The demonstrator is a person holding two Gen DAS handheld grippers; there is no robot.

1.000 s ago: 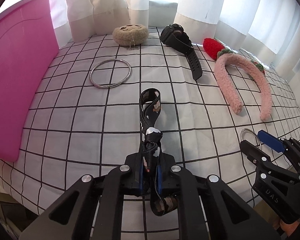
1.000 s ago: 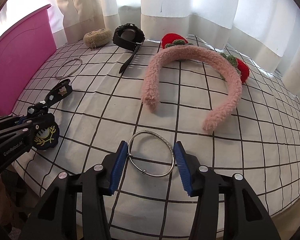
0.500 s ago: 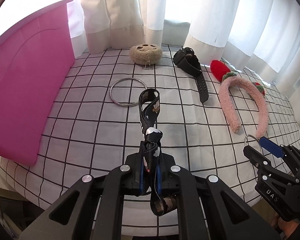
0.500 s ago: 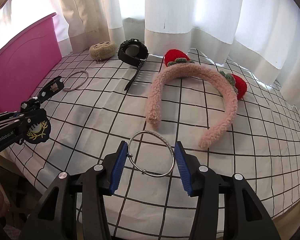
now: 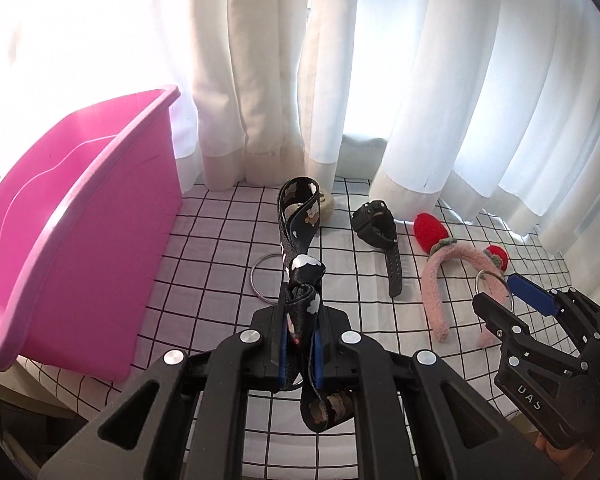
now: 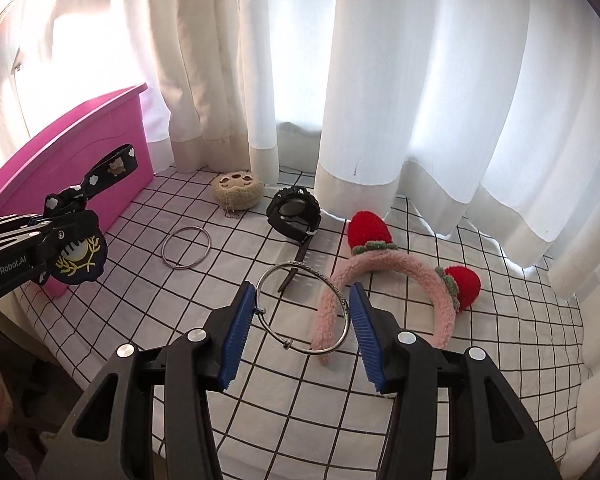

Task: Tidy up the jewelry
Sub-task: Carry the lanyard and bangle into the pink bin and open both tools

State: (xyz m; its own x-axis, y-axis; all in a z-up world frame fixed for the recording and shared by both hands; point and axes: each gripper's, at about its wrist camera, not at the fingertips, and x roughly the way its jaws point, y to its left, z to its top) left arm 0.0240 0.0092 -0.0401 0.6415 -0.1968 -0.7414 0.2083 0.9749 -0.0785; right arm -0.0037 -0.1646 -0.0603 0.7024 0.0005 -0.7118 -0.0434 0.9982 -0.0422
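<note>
Left claw [image 5: 300, 344]: pinching bow [image 5: 300, 240], bin [image 5: 72, 232] to its left.
Right claw [image 6: 300, 320]: holding bangle [image 6: 304, 308], farther off.

Bright backlight thru curtains [image 6: 380, 80], glare blown out top-left; fisheye bends edges, corners dark; pics sharp.

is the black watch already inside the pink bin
No, the black watch lies on the checked cloth near the curtain, outside the pink bin.
</note>
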